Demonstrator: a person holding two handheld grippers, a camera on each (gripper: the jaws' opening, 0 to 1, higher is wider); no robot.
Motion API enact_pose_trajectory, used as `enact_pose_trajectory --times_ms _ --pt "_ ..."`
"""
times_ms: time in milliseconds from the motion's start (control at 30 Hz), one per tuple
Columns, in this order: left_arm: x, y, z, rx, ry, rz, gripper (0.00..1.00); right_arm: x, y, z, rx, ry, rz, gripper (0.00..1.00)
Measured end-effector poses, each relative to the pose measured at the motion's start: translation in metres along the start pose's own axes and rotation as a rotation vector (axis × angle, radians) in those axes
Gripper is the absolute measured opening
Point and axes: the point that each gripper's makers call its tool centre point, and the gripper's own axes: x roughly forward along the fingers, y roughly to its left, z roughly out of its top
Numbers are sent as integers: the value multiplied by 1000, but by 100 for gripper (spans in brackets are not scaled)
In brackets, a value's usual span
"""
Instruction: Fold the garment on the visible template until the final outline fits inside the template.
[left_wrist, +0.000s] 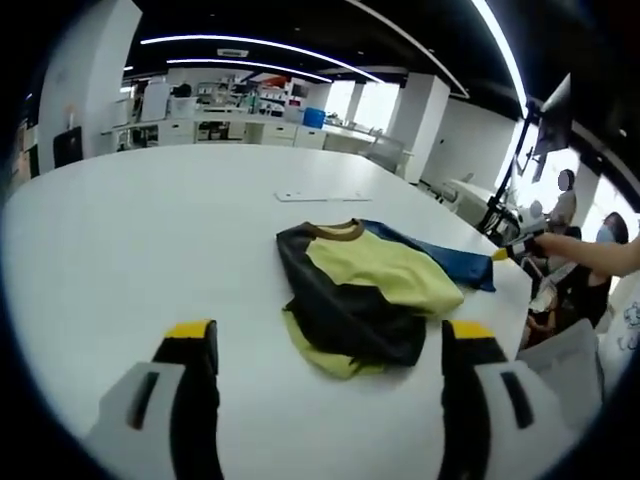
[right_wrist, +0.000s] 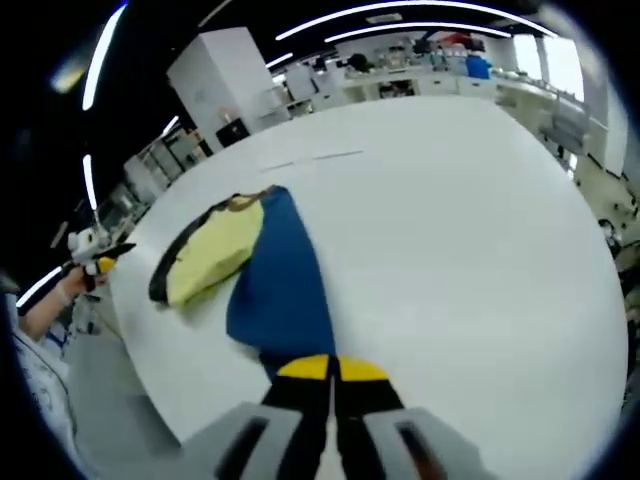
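Your right gripper (right_wrist: 328, 372) has its jaws clenched on the blue end of the garment (right_wrist: 262, 270), near the tabletop (right_wrist: 450, 230) edge. The garment's long axis runs straight away from these jaws. Your left gripper (left_wrist: 330, 345) is released, the garment just beyond it. A template is hard to make out.

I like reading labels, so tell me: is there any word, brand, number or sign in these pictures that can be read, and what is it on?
None can be read.
The garment shows colour panels and no print.
The white table bears faint marks without letters.
The back-room shelves are too small and blurred to read.
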Motion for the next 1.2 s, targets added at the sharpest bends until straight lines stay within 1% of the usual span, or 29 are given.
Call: enact_pose_trajectory --times_ms 200,267,367,467,567,667,700,733,800,867,933,1000,1067,1167,1200 --pt "0 0 -3 -13 5 5 89 8 -23 10 5 15 -41 0" --pt "-1 0 -4 -15 5 9 89 10 -24 11 8 19 -45 0" --pt "-2 1 -4 -21 4 13 89 11 -22 7 10 32 -51 0" --pt "-4 4 -4 -25 2 18 89 11 -24 5 6 32 -57 0" --pt "-5 3 -6 -27 4 21 89 10 -21 5 2 24 -56 0" --pt "-5 5 -6 -30 2 20 89 10 -25 10 -31 -11 -66 0" --pt "-5 5 -6 -29 2 20 89 11 -28 11 -20 -18 -76 7" --pt "-5 5 -6 -30 1 19 89 11 -31 13 -9 -32 -90 17" --pt "-5 5 -5 -28 0 15 89 10 -31 13 -22 -50 -103 37" --pt "-5 5 -4 -26 -2 13 90 7 -31 12 -61 -64 -124 45" --pt "-5 5 -3 -31 -6 11 89 5 -30 10 -75 -68 -135 57" --pt "-4 6 -4 -28 -5 10 90 3 -26 7 -94 -69 -141 64" --pt "-4 6 -4 -27 -4 5 90 1 -30 6 -95 -72 -146 66" --pt "-3 6 -3 -23 -6 0 90 -1 -28 4 -91 -86 -151 74" --pt "-3 7 -2 -24 -8 -2 90 -1 -28 4 -90 -88 -152 78"
